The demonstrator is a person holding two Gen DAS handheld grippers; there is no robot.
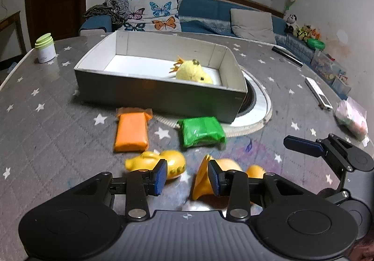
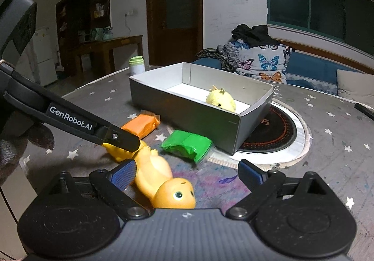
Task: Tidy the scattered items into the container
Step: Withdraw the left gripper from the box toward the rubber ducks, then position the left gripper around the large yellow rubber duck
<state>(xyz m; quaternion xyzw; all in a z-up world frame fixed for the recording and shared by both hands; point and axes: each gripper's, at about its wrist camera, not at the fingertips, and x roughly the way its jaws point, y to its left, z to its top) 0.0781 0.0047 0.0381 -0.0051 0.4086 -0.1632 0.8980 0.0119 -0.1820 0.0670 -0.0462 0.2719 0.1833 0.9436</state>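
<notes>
**Status: one item stowed, four items outstanding**

**Progress.** The open rectangular cardboard box with grey outer walls and white lining [image 1: 161,95] stands on the grey star-printed surface [image 1: 46,125]. Only the fuzzy yellow plush chick [image 1: 194,72] lies inside it, near the right end. Four items lie in front of the box, on the surface: the orange film-wrapped clay block [image 1: 132,131], the green film-wrapped clay block [image 1: 202,132], the glossy yellow moulded duck toy [image 1: 156,163], and the smooth orange vinyl lizard figure [image 2: 161,179]. The task is judged to be at an early stage.

**Tongs.** The left tongs [image 1: 188,177] are partly open and hold nothing; one pad overlaps the duck toy, the other the figure, with bare surface in the gap. The right tongs [image 2: 187,173] stand wide open and empty, the figure's body just beside their left pad.

**Materials and shapes.**
- Box: stiff board, straight walls, matte.
- Clay blocks: brick-shaped, crinkled shiny wrap; the green one is more crumpled.
- Duck and figure: rounded, hard-looking, slick; probably slippery under the pads.
- Chick: soft pile, rounded, orange crest.
</notes>
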